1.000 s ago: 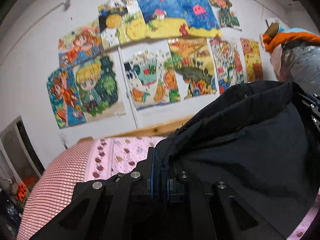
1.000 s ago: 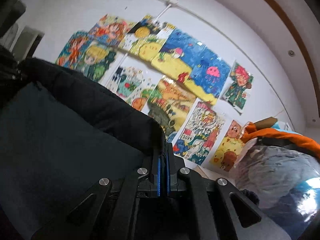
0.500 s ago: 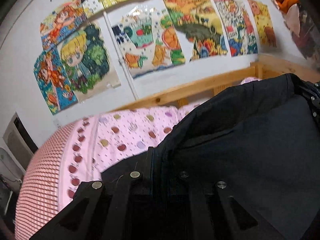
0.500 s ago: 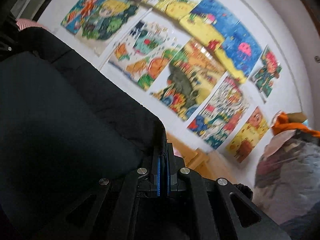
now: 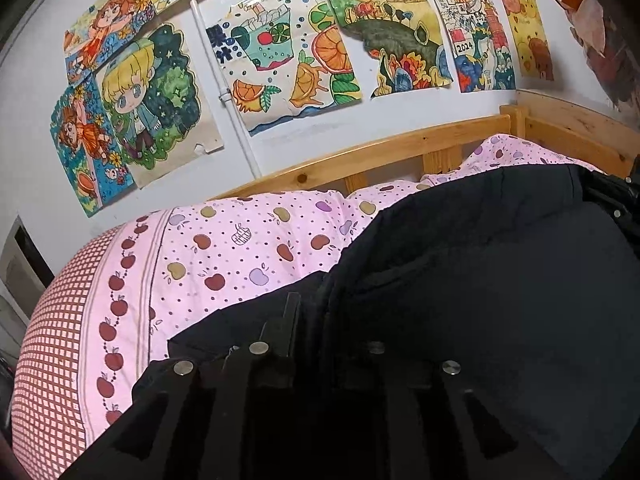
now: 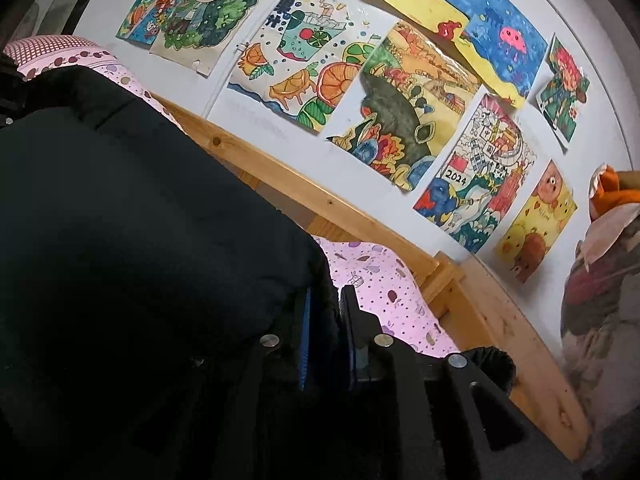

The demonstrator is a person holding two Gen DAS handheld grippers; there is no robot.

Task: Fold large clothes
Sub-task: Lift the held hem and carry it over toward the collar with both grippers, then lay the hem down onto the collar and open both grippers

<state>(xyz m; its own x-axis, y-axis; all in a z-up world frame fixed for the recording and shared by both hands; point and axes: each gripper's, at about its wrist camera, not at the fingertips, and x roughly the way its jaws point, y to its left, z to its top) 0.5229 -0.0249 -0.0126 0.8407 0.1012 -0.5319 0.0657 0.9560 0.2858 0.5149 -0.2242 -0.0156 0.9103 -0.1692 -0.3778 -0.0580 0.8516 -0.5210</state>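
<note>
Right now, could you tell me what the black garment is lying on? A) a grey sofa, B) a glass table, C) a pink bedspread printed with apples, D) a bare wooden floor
C: in the left wrist view the black garment spreads over a pink bedspread printed with apples, with a wooden bed rail behind it.

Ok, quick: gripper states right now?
Left gripper: jaws just opening, black jacket between them; grip cannot be told.
Right gripper: jaws just opening, now open, jacket edge between them.
</note>
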